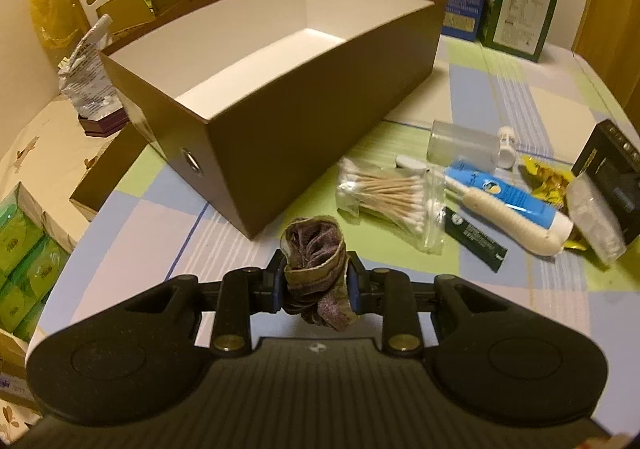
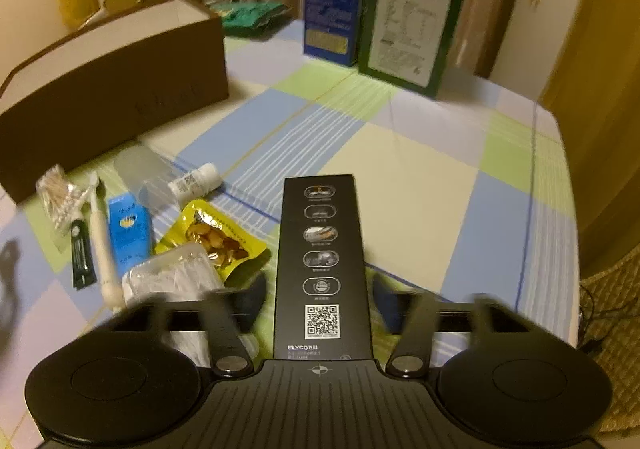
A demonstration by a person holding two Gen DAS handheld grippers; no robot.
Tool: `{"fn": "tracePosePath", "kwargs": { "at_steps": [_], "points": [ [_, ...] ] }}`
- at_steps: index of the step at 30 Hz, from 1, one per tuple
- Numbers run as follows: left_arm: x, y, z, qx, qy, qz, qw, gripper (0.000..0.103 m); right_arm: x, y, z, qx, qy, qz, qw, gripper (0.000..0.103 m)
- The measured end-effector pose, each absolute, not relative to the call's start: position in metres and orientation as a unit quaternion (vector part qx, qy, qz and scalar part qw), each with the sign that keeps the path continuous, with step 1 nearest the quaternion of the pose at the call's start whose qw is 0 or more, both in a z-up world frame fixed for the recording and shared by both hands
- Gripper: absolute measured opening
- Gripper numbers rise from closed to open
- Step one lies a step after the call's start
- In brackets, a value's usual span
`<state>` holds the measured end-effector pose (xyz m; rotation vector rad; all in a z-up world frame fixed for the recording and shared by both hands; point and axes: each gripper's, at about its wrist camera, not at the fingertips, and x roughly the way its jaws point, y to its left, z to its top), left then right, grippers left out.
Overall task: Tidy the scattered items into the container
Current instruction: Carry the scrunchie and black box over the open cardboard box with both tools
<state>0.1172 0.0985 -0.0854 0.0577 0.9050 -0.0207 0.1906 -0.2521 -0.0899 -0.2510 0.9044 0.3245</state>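
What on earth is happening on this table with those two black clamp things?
A person is tidying loose items into the empty brown box. The left hand-held gripper is clamped on a bunched brownish scrunchie, just in front of the box. The right hand-held gripper is open, its fingers either side of a black FLYCO box lying on the checked tablecloth. Cotton swabs, a blue tube and a yellow snack packet still wait outside.

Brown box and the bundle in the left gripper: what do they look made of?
Brown box: likely cardboard, matte brown outside, white inside; thin, straight walls with crisp folded corners. Bundle clamped in the left gripper: soft fabric, purplish with olive edging; it creases and droops, possibly rolled socks.
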Motion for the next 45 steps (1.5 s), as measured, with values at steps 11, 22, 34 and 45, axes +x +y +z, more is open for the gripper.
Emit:
{"fn": "tracePosePath", "kwargs": {
  "at_steps": [11, 22, 34, 45],
  "points": [
    [0.081, 0.087, -0.049, 0.026, 0.417, -0.008, 0.908, 0.025, 0.144, -0.262, -0.047, -0.065, 0.414, 0.174, 0.891, 0.040],
    [0.081, 0.091, -0.016, 0.031, 0.403, -0.070, 0.912, 0.025, 0.087, -0.183, -0.002, -0.011, 0.393, 0.235, 0.889, 0.040],
    [0.125, 0.166, 0.016, 0.048, 0.376, -0.142, 0.914, 0.025, 0.098, -0.044, 0.022, 0.018, 0.371, 0.278, 0.886, 0.040],
    [0.190, 0.222, 0.039, 0.072, 0.346, -0.181, 0.918, 0.025, 0.149, 0.040, 0.038, 0.025, 0.336, 0.259, 0.905, 0.040]
  ]
}}
